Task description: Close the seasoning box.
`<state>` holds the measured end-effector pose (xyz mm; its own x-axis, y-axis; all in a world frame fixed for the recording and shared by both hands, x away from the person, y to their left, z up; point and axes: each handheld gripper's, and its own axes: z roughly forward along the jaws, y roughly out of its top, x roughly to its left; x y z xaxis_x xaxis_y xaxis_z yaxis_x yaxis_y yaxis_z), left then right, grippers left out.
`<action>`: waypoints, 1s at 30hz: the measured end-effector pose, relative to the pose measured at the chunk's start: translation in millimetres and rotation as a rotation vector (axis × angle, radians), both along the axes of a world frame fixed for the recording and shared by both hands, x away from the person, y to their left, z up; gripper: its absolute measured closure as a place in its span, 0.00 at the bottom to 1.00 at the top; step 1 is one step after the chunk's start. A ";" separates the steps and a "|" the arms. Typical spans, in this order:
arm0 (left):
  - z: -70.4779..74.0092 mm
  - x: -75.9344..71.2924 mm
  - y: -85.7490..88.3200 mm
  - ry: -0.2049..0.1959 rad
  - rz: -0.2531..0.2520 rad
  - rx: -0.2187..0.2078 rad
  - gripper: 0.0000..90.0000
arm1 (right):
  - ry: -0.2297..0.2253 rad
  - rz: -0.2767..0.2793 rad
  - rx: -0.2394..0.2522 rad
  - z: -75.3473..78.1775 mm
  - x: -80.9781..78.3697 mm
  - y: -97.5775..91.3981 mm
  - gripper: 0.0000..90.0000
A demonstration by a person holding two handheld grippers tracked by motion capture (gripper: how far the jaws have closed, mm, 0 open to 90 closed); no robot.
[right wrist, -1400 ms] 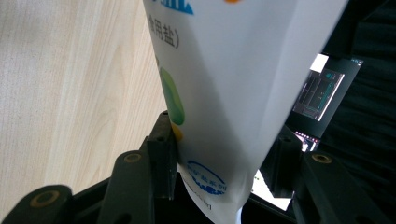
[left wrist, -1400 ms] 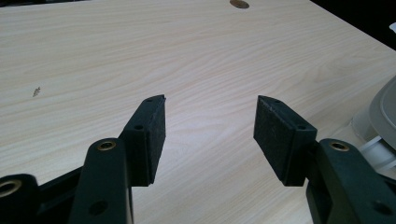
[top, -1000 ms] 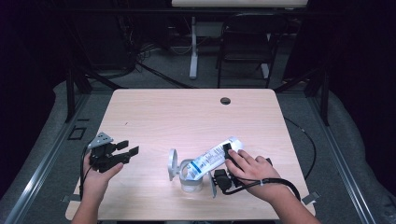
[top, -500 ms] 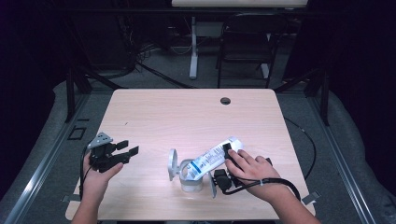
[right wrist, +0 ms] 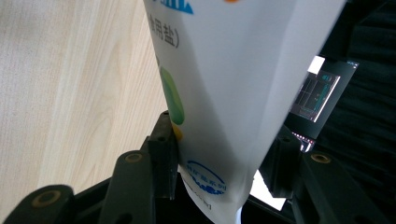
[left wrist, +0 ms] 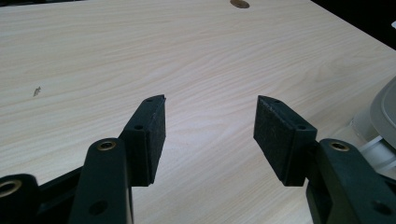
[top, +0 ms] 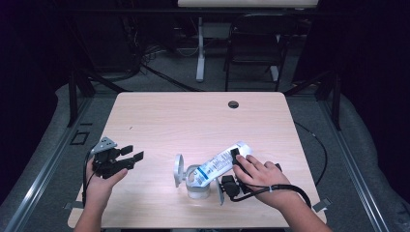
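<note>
A white bag with blue print (top: 220,164) is tilted mouth-down over a small clear jar (top: 198,186) near the table's front edge, its lid (top: 178,170) standing open at the left. My right gripper (top: 235,169) is shut on the bag; in the right gripper view both pads press the bag (right wrist: 224,88) from either side. My left gripper (top: 129,155) hovers open above the table's front left, apart from the jar. In the left gripper view its pads (left wrist: 150,133) stand wide with bare wood between, and the jar's rim (left wrist: 380,121) shows at the right edge.
The wooden table (top: 193,121) has a cable hole (top: 233,104) near its far edge. Beyond it stand a chair (top: 256,48) and a white table leg (top: 200,53) on the dark floor. A cable (top: 316,145) runs off the right edge.
</note>
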<state>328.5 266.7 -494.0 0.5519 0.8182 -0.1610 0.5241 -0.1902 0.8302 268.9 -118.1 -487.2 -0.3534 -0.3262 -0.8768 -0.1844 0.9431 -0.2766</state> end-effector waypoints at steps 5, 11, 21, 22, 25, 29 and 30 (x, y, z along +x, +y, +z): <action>0.0 -0.2 -0.2 0.000 0.002 -0.002 0.49 | -0.001 0.002 0.002 -0.2 -0.2 -0.3 0.61; 0.0 0.0 0.0 0.000 0.001 0.001 0.49 | -0.001 0.004 0.000 0.0 -0.3 -0.1 0.61; -0.7 0.0 0.2 0.005 0.007 -0.002 0.49 | -0.005 0.003 -0.012 0.4 -0.2 0.5 0.61; -0.6 0.0 0.3 0.005 0.006 -0.002 0.49 | -0.006 0.003 -0.011 0.3 -0.3 0.5 0.61; -0.6 0.1 0.3 0.004 0.006 -0.001 0.49 | -0.006 0.003 -0.011 0.2 -0.4 0.4 0.61; -0.7 0.1 0.1 0.005 0.005 -0.001 0.49 | -0.006 0.003 -0.012 0.2 -0.5 0.5 0.61; -0.7 0.1 0.2 0.005 0.005 0.000 0.49 | -0.005 0.003 -0.012 0.3 -0.5 0.5 0.61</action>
<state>328.6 266.9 -494.7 0.5466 0.8212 -0.1640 0.5295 -0.1872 0.8274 268.4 -117.6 -487.0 -0.3482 -0.3379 -0.8744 -0.1856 0.9391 -0.2890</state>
